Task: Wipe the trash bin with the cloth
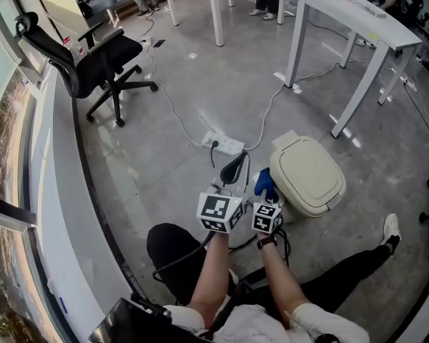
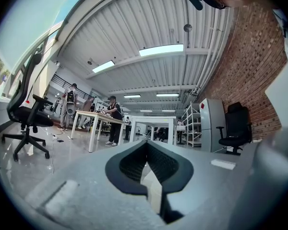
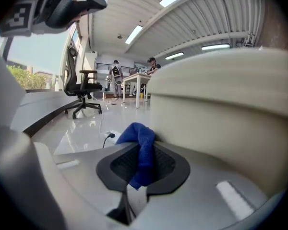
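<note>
an open-plan office or lab: white desks [image 1: 357, 13], a black swivel chair [image 1: 93, 56], storage shelving [image 2: 192, 123], strip-lit ceiling.

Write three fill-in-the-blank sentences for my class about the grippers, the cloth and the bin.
1. The cloth clamped in the right gripper is coloured ____.
2. The lid of the bin is ____.
3. The left gripper has its jaws together and holds ____.

Missing words: blue; closed; nothing.
</note>
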{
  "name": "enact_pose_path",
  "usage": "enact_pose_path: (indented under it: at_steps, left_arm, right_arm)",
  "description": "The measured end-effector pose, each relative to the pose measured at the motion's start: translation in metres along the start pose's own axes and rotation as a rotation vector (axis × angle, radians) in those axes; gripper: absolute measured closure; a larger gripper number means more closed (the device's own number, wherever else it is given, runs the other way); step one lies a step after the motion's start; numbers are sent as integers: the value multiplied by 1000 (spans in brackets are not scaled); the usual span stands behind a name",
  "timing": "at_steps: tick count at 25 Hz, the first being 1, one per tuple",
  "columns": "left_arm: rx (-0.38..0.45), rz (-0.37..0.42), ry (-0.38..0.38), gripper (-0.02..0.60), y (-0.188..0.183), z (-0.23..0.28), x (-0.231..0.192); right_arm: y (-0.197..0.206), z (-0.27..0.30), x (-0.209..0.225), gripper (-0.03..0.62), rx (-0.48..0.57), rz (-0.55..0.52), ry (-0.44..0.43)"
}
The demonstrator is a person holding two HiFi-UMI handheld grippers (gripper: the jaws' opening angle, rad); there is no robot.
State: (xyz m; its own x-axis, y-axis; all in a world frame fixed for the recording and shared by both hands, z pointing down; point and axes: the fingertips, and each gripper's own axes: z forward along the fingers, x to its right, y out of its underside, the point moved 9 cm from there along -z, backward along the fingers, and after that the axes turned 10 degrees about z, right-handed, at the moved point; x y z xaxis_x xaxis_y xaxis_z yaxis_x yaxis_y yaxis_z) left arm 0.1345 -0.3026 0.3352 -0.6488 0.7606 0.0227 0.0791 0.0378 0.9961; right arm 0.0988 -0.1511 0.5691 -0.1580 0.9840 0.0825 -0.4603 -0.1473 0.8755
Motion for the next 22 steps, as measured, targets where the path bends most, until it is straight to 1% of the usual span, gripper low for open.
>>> enact_pose_path:
  at_steps: [4, 9, 12, 15, 17, 19, 20, 22]
  left_arm:
    - [-16, 12, -2, 580, 5, 0, -3]
    - [-62, 11, 7, 580, 19, -4, 1]
    - [-78, 9, -1, 580, 23, -6, -3]
    - [-85, 8, -7, 580, 25, -11, -4]
    - [-87, 7, -8, 580, 26, -14, -3]
    - [-90, 8, -6, 580, 27, -16, -1]
    - [-94, 8, -6, 580, 28, -17, -1]
    - [-98, 2, -11, 580, 29, -20, 0]
  right_arm:
    - [31, 34, 1, 554, -69, -51, 7]
    - [77, 58, 8, 554, -183, -94, 23]
    - [112, 68, 18, 554, -280, -117, 45]
    - [152, 70, 33, 554, -397, -111, 62]
    - [167, 71, 43, 554, -454, -106, 65]
    - [171, 73, 50, 554, -477, -109, 54]
    - [169, 71, 49, 554, -468, -110, 38]
    - [158, 55, 40, 554, -409, -102, -21]
